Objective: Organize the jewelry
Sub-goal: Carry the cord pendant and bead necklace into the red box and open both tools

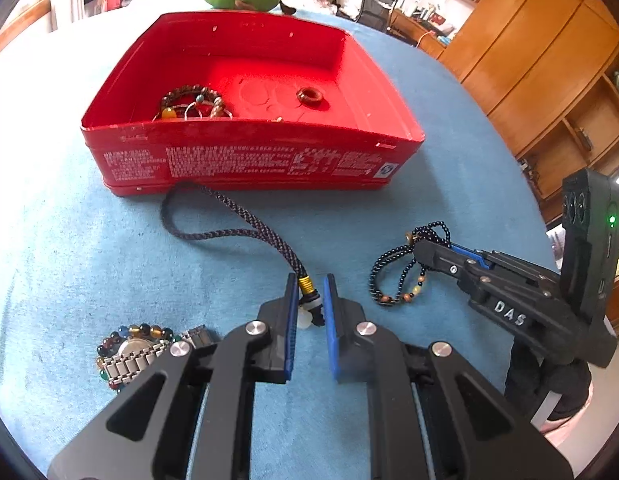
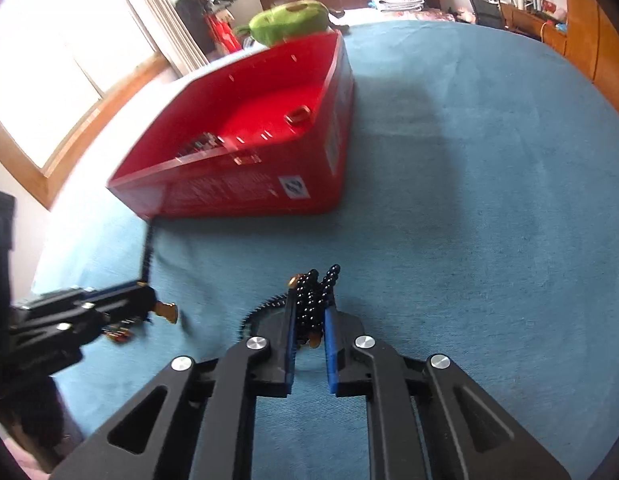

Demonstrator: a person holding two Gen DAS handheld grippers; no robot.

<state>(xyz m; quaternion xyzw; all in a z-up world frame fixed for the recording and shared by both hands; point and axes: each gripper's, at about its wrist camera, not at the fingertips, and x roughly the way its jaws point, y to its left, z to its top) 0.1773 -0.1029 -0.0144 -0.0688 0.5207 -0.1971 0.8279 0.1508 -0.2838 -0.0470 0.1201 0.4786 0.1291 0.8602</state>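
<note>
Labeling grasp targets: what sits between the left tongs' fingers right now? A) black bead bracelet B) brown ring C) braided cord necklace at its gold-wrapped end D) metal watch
C: in the left wrist view the left tongs straddle the braided cord necklace at its gold-wrapped end, while the black bead bracelet is in the right tongs.

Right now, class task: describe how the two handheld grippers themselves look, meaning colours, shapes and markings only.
Both are matte black plastic. The left gripper has angular linkage arms with triangular cut-outs, round silver pivot screws, and two flat fingers faced with blue ribbed pads. The right gripper matches, shows white "DAS" lettering on its side, a blue strip, and a black box with a green light behind.
</note>
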